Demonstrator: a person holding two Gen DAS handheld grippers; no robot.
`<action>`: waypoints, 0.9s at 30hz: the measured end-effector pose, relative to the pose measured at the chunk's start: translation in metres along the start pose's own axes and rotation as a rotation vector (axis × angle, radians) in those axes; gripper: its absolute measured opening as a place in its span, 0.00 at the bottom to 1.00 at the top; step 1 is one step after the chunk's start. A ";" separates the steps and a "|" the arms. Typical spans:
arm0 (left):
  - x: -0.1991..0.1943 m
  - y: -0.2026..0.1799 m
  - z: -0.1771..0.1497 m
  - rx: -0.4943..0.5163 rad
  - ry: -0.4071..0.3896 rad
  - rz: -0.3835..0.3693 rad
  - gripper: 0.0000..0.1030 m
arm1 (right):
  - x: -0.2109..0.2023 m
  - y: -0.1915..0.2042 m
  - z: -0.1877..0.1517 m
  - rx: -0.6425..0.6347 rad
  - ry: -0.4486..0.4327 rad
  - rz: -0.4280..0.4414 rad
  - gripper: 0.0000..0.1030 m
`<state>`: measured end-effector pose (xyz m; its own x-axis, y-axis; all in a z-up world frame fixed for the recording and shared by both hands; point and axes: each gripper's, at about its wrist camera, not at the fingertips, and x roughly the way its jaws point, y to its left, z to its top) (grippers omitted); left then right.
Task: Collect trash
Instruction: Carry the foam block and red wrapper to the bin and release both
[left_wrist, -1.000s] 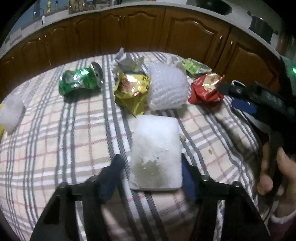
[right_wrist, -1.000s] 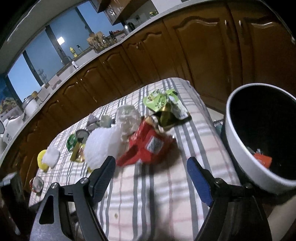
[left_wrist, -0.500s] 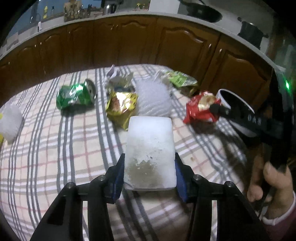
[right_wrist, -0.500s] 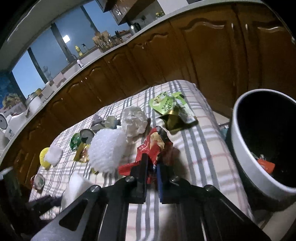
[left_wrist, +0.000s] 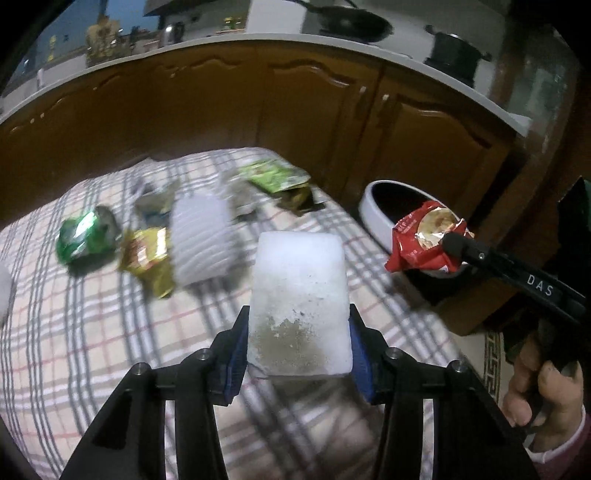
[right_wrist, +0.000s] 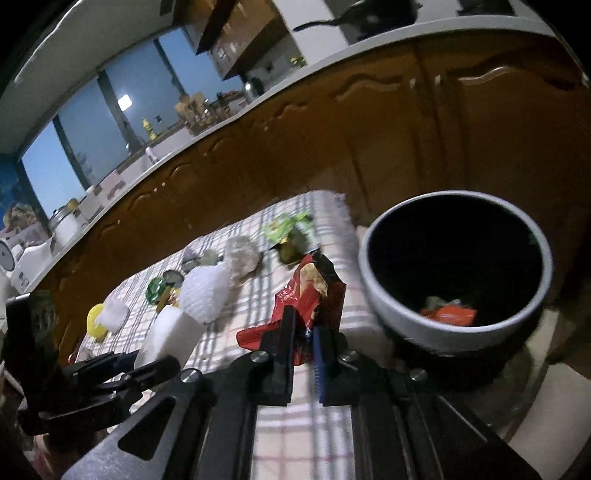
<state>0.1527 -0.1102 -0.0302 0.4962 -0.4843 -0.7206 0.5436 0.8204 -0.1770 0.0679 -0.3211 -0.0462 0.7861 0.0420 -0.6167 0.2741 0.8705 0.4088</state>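
- Trash bin (right_wrist: 456, 334), the biggest thing here, is sitting just off the far right corner of the checked surface (left_wrist: 85, 332), with a few orange scraps already lying in its bottom.
- White foam block (left_wrist: 299, 302) is now being held clear of the surface by the left tool (left_wrist: 297, 345), whose two pads are pressing on its sides; a second ago it was lying flat between spread pads.
- Red snack wrapper (right_wrist: 308, 295) is riding in the right tool (right_wrist: 304, 343), pinched tight between nearly touching pads and hanging just beside the bin's rim; a second ago that tool was wide apart with the wrapper lying on the cloth.
- Both pieces are therefore lifted and probably heading for the bin, the wrapper being nearer.
- Smaller litter is waiting on the surface: a white foam net (left_wrist: 201, 240), a crushed green can (left_wrist: 85, 236), a gold wrapper (left_wrist: 147, 258) and a green packet (left_wrist: 275, 175).
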 end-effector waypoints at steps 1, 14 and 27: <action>0.002 -0.007 0.004 0.012 0.000 -0.012 0.45 | -0.004 -0.003 0.001 0.003 -0.008 -0.009 0.08; 0.047 -0.065 0.045 0.108 0.028 -0.069 0.45 | -0.043 -0.067 0.017 0.072 -0.084 -0.112 0.08; 0.106 -0.107 0.098 0.167 0.057 -0.078 0.45 | -0.037 -0.104 0.041 0.077 -0.087 -0.151 0.08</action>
<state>0.2138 -0.2788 -0.0221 0.4114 -0.5229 -0.7465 0.6864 0.7167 -0.1238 0.0334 -0.4335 -0.0384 0.7766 -0.1319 -0.6160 0.4318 0.8234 0.3681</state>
